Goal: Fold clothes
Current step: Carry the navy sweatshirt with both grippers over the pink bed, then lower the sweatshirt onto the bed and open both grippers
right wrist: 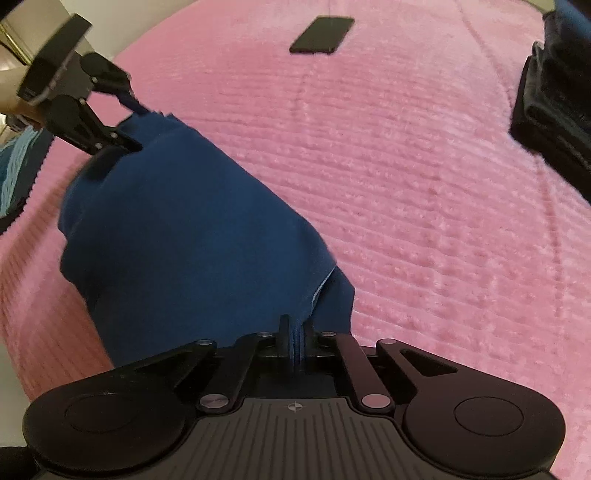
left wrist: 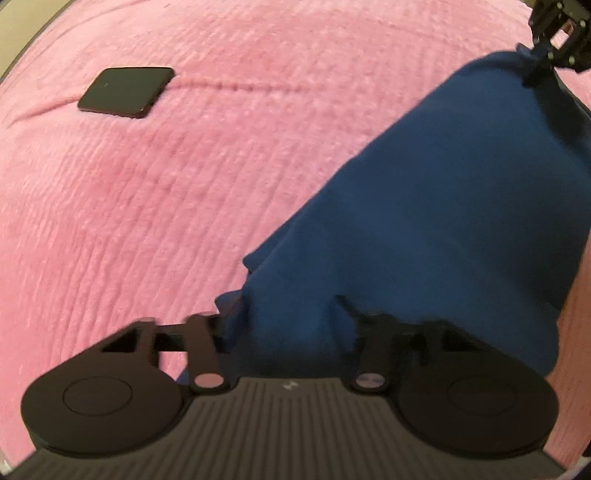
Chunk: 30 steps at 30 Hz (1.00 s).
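Observation:
A dark blue garment hangs stretched over the pink ribbed bedspread between my two grippers. In the right wrist view my right gripper is shut, with several layers of the blue garment pinched between its pads. The left wrist view shows that same gripper at the garment's far corner. My left gripper has its linkage arms spread wide, and the cloth's near end bunches between and over its fingers, hiding the tips. From the right wrist view the left gripper shows its fingers apart at the cloth's edge.
A black phone lies flat on the bedspread, seen also as the phone far ahead in the right wrist view. A stack of dark folded clothes sits at the right edge. Something light blue lies at the left edge.

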Motion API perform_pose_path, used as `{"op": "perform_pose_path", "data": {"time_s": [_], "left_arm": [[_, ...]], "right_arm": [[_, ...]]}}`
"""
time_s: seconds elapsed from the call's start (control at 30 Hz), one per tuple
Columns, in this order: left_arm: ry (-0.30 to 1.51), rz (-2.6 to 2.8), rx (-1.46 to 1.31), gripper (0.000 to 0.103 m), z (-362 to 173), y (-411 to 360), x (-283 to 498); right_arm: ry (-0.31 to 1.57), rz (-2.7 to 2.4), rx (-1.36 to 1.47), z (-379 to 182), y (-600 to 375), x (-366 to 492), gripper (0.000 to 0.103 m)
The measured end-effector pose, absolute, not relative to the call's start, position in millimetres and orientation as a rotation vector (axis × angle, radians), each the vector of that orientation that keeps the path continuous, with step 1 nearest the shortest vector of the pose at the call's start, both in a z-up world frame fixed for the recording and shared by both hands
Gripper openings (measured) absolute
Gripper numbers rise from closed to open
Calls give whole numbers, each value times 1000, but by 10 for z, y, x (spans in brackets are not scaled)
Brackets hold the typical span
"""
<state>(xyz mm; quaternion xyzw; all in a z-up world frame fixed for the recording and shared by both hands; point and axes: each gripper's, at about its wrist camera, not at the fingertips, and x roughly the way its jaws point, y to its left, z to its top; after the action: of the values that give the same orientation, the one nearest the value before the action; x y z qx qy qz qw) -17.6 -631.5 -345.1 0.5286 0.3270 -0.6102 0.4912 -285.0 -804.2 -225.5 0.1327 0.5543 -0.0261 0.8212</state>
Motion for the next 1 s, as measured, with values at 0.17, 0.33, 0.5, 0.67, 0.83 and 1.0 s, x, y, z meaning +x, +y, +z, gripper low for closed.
{"op": "perform_pose_path", "data": {"time_s": [0.17,0.33,0.5,0.67,0.83,1.0], "left_arm": [[706,-1508,1295,3,-3055,-6038,-323],[653,-1540,1264,1,-2393,-5216,-700],[804,-1539,1260,1,-2348,-4219,-1297],[1035,-1524,1298,1,-2623,-3375,-1849],[1118,-1511,1326,13,-2756,-3141,-1893],[1003,-1457,1219,24,-2643,-3568,-1487]], "right_arm": [[1165,44,252,-1814,-7848,-2943,0],[1213,195,213,-1460,-7321,-3208,0],[1308,287,226,-1471,-6637,-3597,0],[1437,282,222,-1747,-6040,-3925,1],[1496,166,252,-1834,-5952,-3956,1],[1399,85,244,-1655,-6111,-3794,84]]}}
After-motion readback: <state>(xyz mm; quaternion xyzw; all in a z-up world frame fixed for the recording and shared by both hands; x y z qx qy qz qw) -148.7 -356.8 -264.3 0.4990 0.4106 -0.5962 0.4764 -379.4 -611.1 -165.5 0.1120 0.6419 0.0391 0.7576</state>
